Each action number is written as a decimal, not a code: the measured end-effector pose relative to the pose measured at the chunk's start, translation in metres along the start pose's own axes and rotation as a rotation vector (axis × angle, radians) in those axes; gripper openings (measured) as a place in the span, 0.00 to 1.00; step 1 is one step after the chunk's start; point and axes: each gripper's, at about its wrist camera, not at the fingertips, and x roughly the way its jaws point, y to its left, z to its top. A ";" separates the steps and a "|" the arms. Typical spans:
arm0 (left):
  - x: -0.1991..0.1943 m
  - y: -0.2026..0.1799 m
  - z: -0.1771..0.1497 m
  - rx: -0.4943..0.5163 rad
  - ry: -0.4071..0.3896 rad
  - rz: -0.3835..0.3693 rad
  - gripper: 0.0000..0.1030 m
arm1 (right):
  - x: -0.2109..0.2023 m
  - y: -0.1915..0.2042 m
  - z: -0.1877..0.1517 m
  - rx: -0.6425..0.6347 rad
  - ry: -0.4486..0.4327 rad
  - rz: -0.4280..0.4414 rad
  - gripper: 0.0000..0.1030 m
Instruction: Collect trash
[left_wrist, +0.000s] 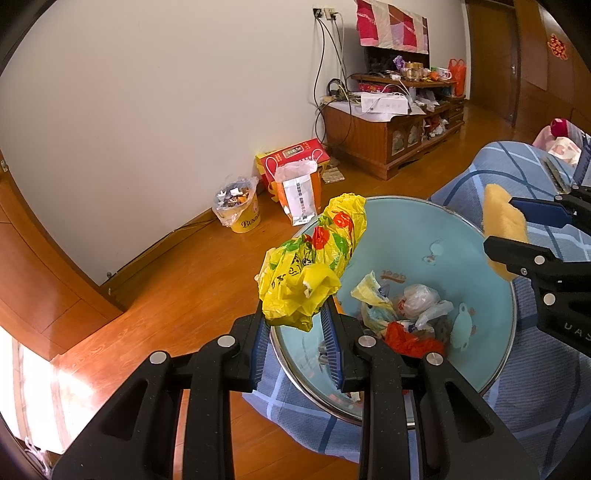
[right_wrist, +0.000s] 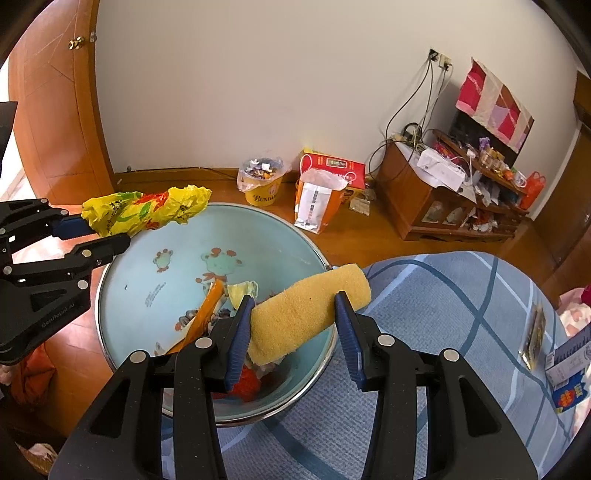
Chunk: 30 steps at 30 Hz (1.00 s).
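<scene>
At the lower centre of the left wrist view, the left hand-held gripper (left_wrist: 295, 325) pinches a crumpled yellow plastic bag (left_wrist: 314, 258) over the near rim of a light blue basin (left_wrist: 480, 288) that holds scraps of trash (left_wrist: 402, 317). The right hand-held gripper (right_wrist: 295, 332) has its fingers closed on a yellow sponge (right_wrist: 310, 314) above the basin's right edge, low in the right wrist view. The basin sits on a blue plaid bed cover (right_wrist: 461, 314).

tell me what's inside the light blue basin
Crumpled trash lies at the bottom of the basin: a white plastic bag, a red wrapper, yellowish paper. Anything beneath that pile is covered.
</scene>
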 end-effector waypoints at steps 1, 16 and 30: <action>0.000 0.000 0.000 -0.001 -0.001 -0.001 0.27 | 0.000 0.000 0.000 0.001 -0.002 0.001 0.43; -0.022 -0.006 0.003 -0.023 -0.063 0.017 0.79 | -0.036 -0.014 -0.007 0.062 -0.081 -0.016 0.64; -0.107 -0.008 0.005 -0.042 -0.258 -0.020 0.92 | -0.142 -0.033 -0.041 0.187 -0.254 -0.101 0.74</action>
